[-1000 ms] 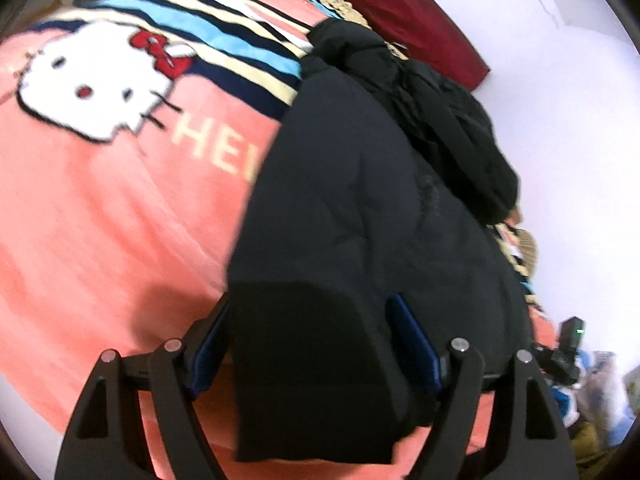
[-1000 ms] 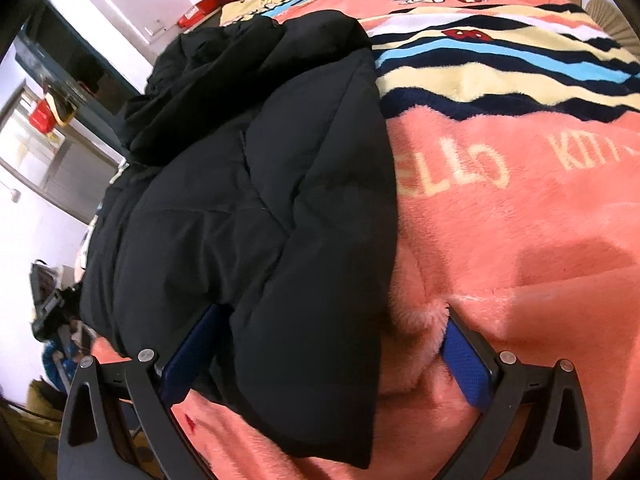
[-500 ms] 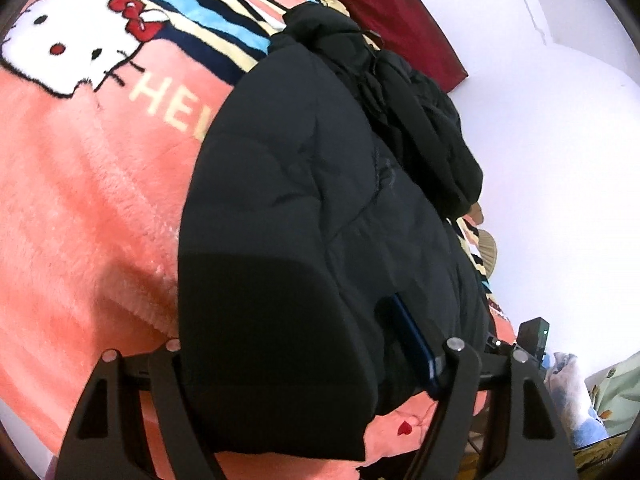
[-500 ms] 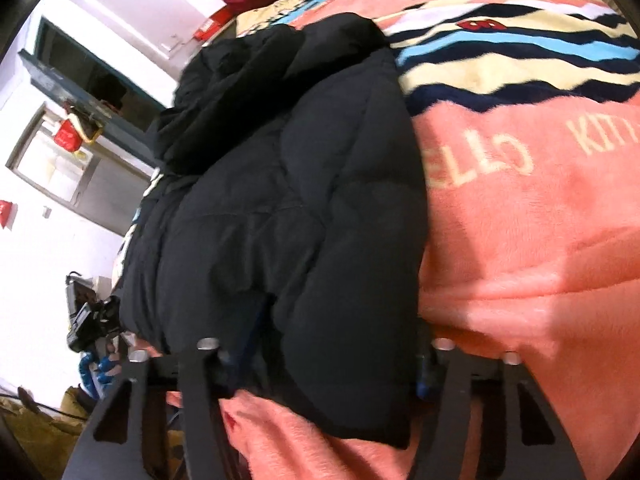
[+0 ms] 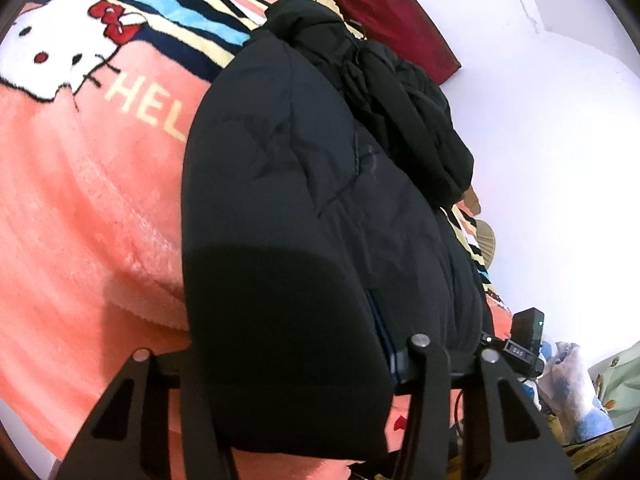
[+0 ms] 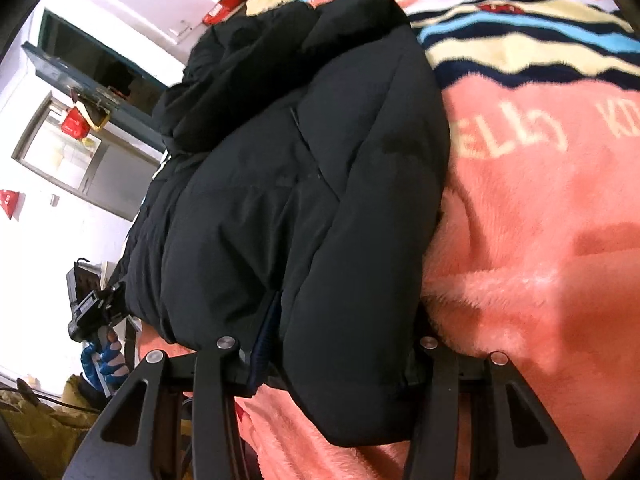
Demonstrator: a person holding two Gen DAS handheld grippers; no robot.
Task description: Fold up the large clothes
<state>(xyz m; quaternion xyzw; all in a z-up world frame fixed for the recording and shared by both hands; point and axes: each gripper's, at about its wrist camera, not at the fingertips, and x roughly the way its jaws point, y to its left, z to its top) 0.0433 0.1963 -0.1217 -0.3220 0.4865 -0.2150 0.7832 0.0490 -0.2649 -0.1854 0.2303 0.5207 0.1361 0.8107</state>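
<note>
A black puffer jacket lies folded lengthwise on a pink cartoon-cat blanket, its hood bunched at the far end. My left gripper is closing on the jacket's near hem. The blue right pad digs into the fabric, and the left finger is hidden behind it. In the right wrist view the same jacket fills the middle. My right gripper is shut on the other near corner, with thick padded fabric bulging between its fingers over the blanket.
A dark red pillow lies at the head of the bed by a white wall. A gloved hand grips the other tool's handle past the bed's edge. A dark cabinet stands beyond.
Both grippers have gone from wide open around the jacket's near edge to closed on it. The right one closed first, then the left. The jacket's hem now bulges up between the fingers.
</note>
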